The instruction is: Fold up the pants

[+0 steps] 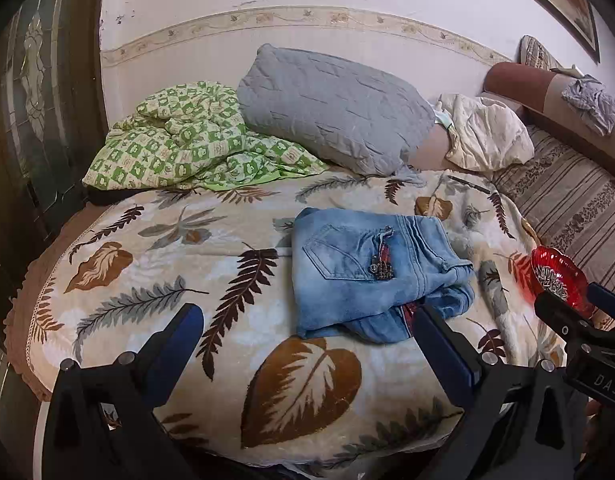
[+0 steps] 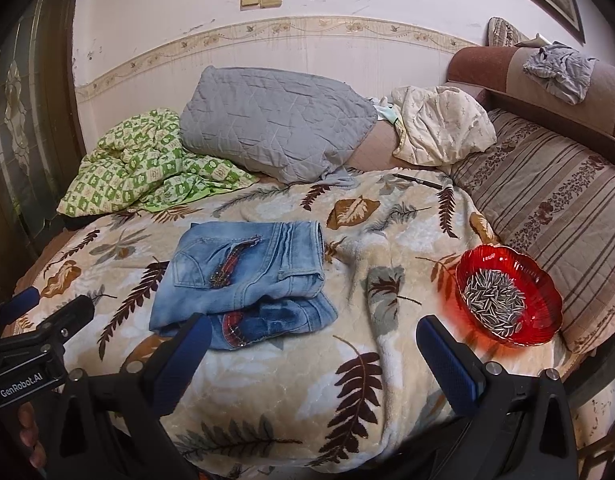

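Light blue jeans (image 1: 371, 276) lie folded into a compact bundle on the leaf-patterned blanket (image 1: 187, 264); a back pocket and a red beaded trim face up. They also show in the right wrist view (image 2: 247, 280). My left gripper (image 1: 307, 320) is open and empty, held above the blanket just in front of the jeans. My right gripper (image 2: 313, 332) is open and empty, to the right of the jeans' near edge. The right gripper's tip also shows in the left wrist view (image 1: 579, 312), and the left gripper in the right wrist view (image 2: 47, 312).
A red glass bowl (image 2: 547, 288) of sunflower seeds sits on the blanket (image 2: 387, 240) at right, by a striped cushion (image 2: 547, 200). A grey pillow (image 2: 267, 120), a green checked quilt (image 2: 147, 168), a cream cloth (image 2: 439, 124) and a pen (image 2: 417, 181) lie at the back.
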Action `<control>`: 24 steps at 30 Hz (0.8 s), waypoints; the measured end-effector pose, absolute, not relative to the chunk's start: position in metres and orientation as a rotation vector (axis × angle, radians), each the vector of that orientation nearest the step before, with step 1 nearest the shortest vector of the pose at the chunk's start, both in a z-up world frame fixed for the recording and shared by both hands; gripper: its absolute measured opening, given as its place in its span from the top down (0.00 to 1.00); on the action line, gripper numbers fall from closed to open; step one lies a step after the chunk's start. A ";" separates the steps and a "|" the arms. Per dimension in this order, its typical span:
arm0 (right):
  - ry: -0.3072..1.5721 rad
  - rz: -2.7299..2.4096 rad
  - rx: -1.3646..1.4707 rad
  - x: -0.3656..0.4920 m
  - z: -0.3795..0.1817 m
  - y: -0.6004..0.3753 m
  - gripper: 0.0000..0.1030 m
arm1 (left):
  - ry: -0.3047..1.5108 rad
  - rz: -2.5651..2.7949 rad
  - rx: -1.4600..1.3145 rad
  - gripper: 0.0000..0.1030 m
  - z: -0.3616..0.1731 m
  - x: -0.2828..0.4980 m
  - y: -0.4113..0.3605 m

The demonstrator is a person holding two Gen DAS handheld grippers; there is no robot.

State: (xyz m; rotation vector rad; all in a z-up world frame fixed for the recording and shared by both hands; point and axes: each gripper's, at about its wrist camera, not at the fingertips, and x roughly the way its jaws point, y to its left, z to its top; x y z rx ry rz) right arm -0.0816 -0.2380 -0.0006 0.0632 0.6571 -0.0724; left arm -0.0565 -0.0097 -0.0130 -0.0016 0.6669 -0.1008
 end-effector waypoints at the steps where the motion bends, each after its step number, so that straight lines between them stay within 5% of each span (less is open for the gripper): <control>1: 0.658 -0.071 0.062 -0.081 -0.001 -0.238 0.00 | 0.667 -0.100 0.000 0.00 -0.013 -0.056 -0.010; 24: 0.666 -0.063 0.059 -0.080 -0.005 -0.237 0.00 | 0.663 -0.117 0.005 0.00 -0.015 -0.056 -0.011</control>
